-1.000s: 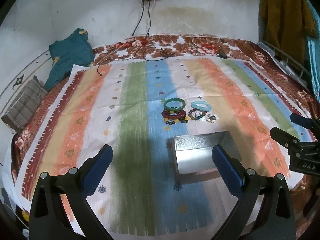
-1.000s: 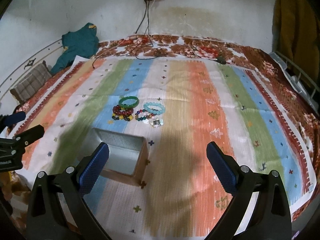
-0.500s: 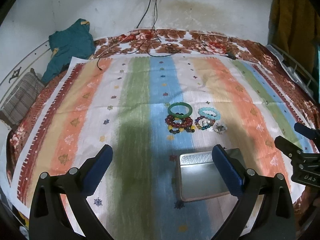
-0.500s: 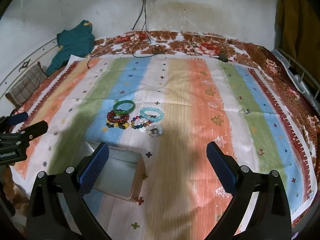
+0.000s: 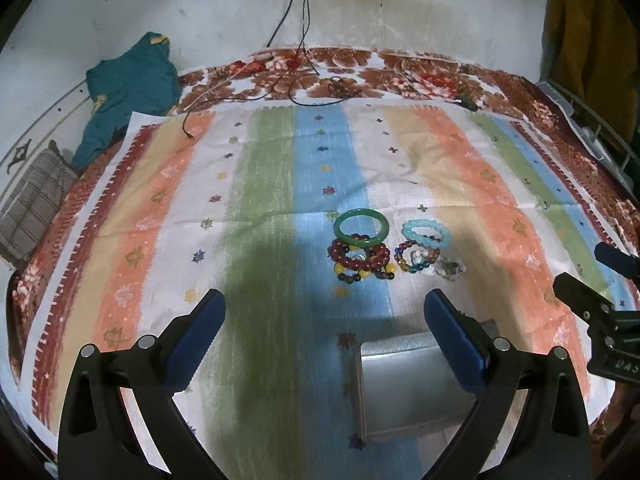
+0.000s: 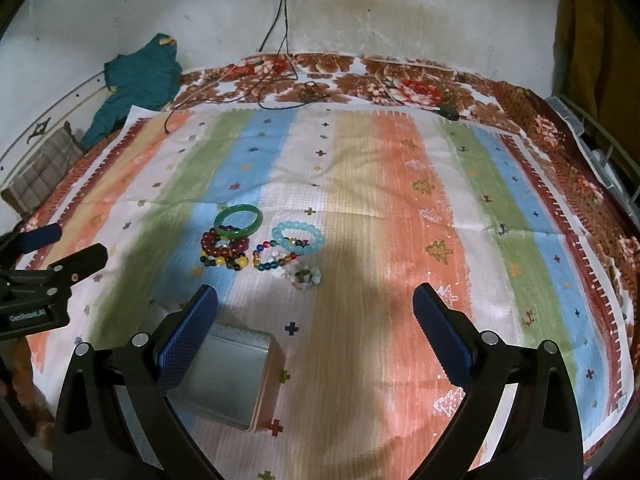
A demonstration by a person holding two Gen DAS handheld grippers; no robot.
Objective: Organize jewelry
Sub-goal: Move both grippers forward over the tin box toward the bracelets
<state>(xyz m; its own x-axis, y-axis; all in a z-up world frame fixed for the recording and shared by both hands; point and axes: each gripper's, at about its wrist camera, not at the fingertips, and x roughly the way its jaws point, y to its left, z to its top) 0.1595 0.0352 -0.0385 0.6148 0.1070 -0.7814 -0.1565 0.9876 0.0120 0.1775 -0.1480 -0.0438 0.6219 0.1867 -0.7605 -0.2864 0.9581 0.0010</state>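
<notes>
In the left wrist view the left claw (image 5: 325, 320) fills the bottom of the frame, its blue pads spread wide and grasping nothing, and the right claw (image 5: 612, 276) juts in at the right edge; only this view shows the metal tin (image 5: 404, 384) from above its near rim, lower right of centre, half hidden behind the right-hand pad. The right wrist view turns that around: the left claw (image 6: 60, 246) pokes in at the left edge, the tin (image 6: 228, 376) sits at lower left behind the left pad of the right claw (image 6: 316, 308), and more of the orange and green stripes on the right side of the cloth can be seen. The right claw is also released, pads far apart and empty. The jewelry lies in a tight cluster just past the tin, near the middle of both frames: a green bangle (image 5: 361, 227) leaning on a dark red bead bracelet (image 5: 359, 255), a yellow and dark bead bracelet (image 5: 365, 273) in front of it, then to the right a pale blue bead bracelet (image 5: 426, 233) overlapping a multicoloured bead bracelet (image 5: 416, 260), and a small whitish piece (image 5: 450, 268) at the right end, too blurred to identify. All rests on a striped cloth (image 5: 256, 184) spread over a bed with a floral cover (image 5: 360, 76). At upper left lie a teal garment (image 5: 128, 88) and a checked pillow (image 5: 30, 204); cables (image 5: 296, 20) hang down the stained white wall; a mustard garment (image 5: 588, 28) hangs at upper right. Both claws hover level above the near edge of the cloth, pointing toward the wall.
</notes>
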